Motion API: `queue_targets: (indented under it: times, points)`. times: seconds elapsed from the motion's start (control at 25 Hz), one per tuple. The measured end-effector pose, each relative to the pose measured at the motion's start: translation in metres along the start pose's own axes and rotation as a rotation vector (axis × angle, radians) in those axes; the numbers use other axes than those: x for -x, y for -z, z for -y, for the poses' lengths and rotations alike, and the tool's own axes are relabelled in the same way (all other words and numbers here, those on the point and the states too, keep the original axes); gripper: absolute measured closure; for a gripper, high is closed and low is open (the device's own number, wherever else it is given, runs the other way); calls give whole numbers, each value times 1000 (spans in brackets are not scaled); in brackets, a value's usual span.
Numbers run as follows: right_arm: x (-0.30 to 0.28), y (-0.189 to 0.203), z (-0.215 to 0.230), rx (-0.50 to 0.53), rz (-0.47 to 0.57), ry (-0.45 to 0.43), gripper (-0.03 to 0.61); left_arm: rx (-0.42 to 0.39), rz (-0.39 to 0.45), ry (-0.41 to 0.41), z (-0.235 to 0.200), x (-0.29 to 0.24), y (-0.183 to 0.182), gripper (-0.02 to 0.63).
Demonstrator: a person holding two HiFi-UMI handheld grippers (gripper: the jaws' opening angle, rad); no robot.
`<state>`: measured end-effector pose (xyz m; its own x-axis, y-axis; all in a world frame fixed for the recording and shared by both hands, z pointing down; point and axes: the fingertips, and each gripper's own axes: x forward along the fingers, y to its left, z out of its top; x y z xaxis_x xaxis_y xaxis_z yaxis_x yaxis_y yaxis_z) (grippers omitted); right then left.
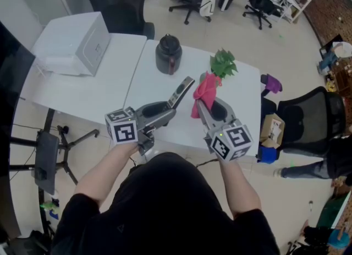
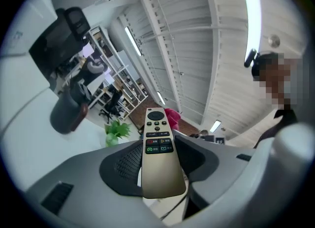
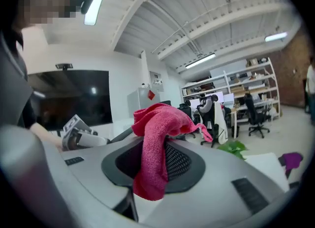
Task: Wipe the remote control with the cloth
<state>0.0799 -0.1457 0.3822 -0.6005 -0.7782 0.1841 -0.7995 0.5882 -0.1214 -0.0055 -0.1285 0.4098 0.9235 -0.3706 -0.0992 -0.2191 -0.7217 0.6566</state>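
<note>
Your left gripper (image 1: 169,107) is clamped on the lower end of the remote control (image 1: 182,91), held up over the white table (image 1: 157,86); your right gripper (image 1: 204,105) pinches the pink cloth (image 1: 204,90), just beside the remote's far tip. Lay a loose fold flat on the button face and stroke along its length, left grip firm. Only the left gripper view shows the buttons (image 2: 158,143); the head view shows best how near the cloth hangs

The remote control (image 2: 160,163) looks smooth, with a satin pale-gold sheen — its buttons matt black. The cloth (image 3: 152,148) is soft, napped pink fabric. Matt grey plastic fingers (image 3: 224,190) carry rough black dimpled pads (image 3: 181,163). The bench (image 1: 159,91) is smooth white.
</note>
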Motion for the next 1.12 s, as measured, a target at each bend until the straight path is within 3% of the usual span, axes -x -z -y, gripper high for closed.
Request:
queue_targets:
  times: [0.16,0.24,0.32,0.44,0.56,0.76,0.92,1.12]
  points:
    - [9,17,-7,191,-85,139,468,-337,-112,-343,-45,11,3,403]
    - [11,28,-10,216,-102,155,468,-428,-162,-482,-69,17,7,403]
    - [13,40,-13,222,-111,144,468,-469,-198,-583,-93,22,13,403]
    - [16,52,-18,202,-129,133,468,-492,-248,-700,-134,30,28,403]
    - [22,59,-21,181,-149,136,468,-463,-313,-795,-177,41,52,403]
    - [31,67,-23,170,-173,145,468,-439,-478,-926,-245,65,96,403]
    - [38,71,-22,171,-180,152,468,-426,-557,-1007,-279,82,116,403]
    - [45,76,-17,162,-198,171,468,-410,-564,-1025,-295,80,124,403]
